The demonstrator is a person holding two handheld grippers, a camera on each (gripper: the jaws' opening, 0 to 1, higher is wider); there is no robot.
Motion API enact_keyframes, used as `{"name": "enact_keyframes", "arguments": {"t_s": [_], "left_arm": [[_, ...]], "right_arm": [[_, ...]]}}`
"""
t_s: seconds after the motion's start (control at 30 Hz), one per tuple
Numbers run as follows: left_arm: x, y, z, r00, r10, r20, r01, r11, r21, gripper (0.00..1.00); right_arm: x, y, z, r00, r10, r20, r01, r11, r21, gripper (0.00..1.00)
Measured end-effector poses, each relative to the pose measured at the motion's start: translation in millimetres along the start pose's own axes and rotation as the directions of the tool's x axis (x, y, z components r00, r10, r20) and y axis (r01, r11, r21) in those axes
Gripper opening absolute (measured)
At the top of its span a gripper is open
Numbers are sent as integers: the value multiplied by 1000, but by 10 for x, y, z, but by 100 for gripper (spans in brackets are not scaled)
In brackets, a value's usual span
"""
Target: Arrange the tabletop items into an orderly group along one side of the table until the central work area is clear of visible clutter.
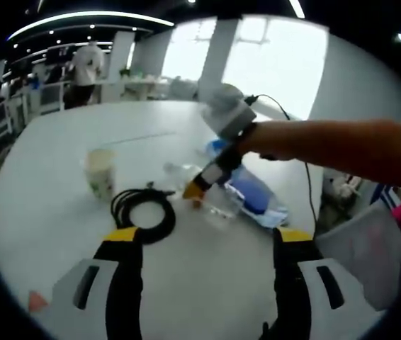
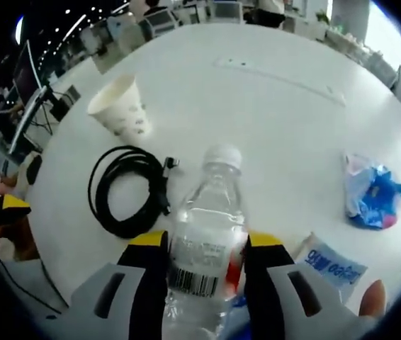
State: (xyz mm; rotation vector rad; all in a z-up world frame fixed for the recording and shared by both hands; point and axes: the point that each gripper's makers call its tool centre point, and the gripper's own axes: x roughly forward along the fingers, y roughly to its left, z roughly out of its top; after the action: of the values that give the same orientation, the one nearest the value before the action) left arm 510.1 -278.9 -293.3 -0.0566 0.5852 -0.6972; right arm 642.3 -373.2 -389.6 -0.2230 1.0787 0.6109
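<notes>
A clear water bottle (image 2: pixel 207 212) with a white cap lies on the white table (image 2: pixel 285 106), its body between the jaws of my right gripper (image 2: pixel 206 242), which is shut on it. In the left gripper view, a person's arm holds the right gripper (image 1: pixel 195 188) down on the bottle (image 1: pixel 222 205). My left gripper (image 1: pixel 207 237) hovers open above the table (image 1: pixel 59 142), just short of a black coiled cable (image 1: pixel 144 212). A paper cup (image 1: pixel 100 170) stands behind the cable (image 2: pixel 126 191); the cup (image 2: pixel 119 106) is upright.
A blue packet (image 1: pixel 257 197) lies beside the bottle. In the right gripper view, a crumpled blue wrapper (image 2: pixel 370 191) sits far right and a white-and-blue packet (image 2: pixel 328 265) near right. Desks and a standing person (image 1: pixel 87 64) are beyond the table's far edge.
</notes>
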Motion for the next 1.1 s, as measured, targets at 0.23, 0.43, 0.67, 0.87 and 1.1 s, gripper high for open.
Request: {"name": "enact_keyframes", "arguments": {"t_s": [0.23,0.43,0.67,0.87,1.1], "left_arm": [[5,-13,-2,1000,-5,-1,5,1000,2,71],[9,-26,-8,1000,-10,-4,10,1000,4,71],[6,-48,-7,1000,-16,-7,16,1000,10,71],[-3,-55,4,1000,-18,-6,18,1000,13,71],[-1,-67,5,1000,-22,-8,22,1000,16,70]], "right_arm": [[-154,-3,90,998,8,60,-9,1000,17,41],[-279,4,143,995,11,104,-13,1000,20,40],[-429,36,180,989,10,151,-11,1000,4,39],[-531,75,224,981,20,195,-17,1000,-15,38],[-612,165,241,968,42,249,-29,998,-52,38]]}}
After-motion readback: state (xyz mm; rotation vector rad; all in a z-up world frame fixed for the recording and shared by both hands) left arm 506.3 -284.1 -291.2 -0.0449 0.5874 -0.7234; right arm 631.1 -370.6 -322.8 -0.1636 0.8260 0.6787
